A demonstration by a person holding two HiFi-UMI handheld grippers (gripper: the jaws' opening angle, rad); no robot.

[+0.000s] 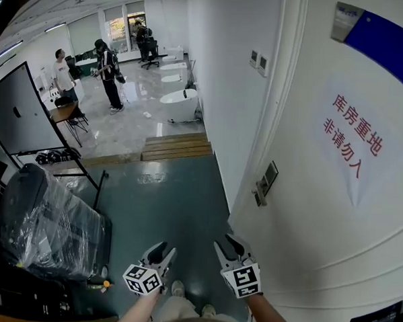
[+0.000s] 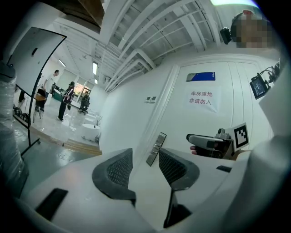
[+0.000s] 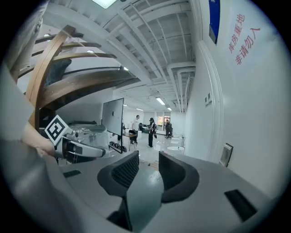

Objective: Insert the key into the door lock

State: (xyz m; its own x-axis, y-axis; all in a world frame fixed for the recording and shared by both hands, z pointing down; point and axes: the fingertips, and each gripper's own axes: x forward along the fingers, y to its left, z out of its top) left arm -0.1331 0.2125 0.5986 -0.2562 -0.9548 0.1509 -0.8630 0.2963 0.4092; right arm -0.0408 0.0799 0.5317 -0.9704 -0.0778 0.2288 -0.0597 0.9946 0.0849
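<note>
The head view looked steeply down beside the door (image 1: 333,218); both gripper views faced forward, sharing its lock plate (image 2: 156,149).

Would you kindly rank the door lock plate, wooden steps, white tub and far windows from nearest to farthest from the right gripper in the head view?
From the right gripper:
1. door lock plate, on the door, right
2. wooden steps, ahead on the floor
3. white tub, beyond the steps
4. far windows, room's end, upper left
</note>
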